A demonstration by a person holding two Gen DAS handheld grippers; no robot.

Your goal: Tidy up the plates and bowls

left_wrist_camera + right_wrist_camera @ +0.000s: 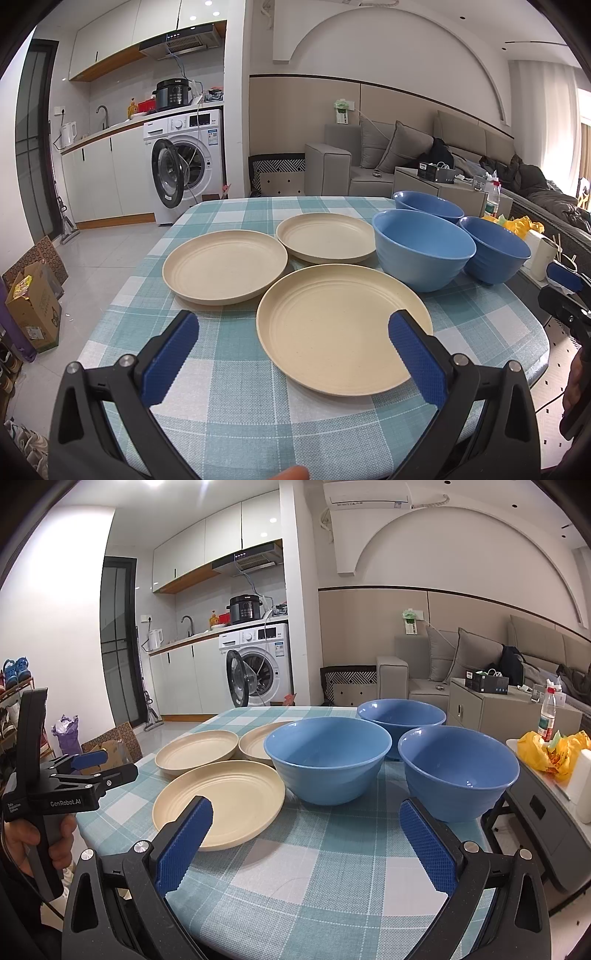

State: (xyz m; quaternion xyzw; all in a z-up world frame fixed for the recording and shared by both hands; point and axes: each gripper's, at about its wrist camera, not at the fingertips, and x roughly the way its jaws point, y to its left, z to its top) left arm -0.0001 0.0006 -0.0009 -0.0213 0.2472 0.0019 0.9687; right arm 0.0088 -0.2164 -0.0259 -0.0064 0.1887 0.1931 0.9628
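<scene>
On the checked teal-and-white tablecloth (236,398), three cream ridged plates are lying separately, the nearest plate (343,328) sitting just ahead of the left gripper (291,332), whose blue textured pads are standing wide apart, holding nothing. The right gripper (306,819) is hovering likewise spread and empty, facing three smooth blue bowls (328,757) grouped right of the plates. A washing machine (260,664) and grey sofa (373,162) are standing behind.

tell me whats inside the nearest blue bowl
Nothing shows inside the nearest blue bowl: the left wrist view shows bare blue wall and most of the floor. Its near rim hides the closest strip of the bottom.
</scene>
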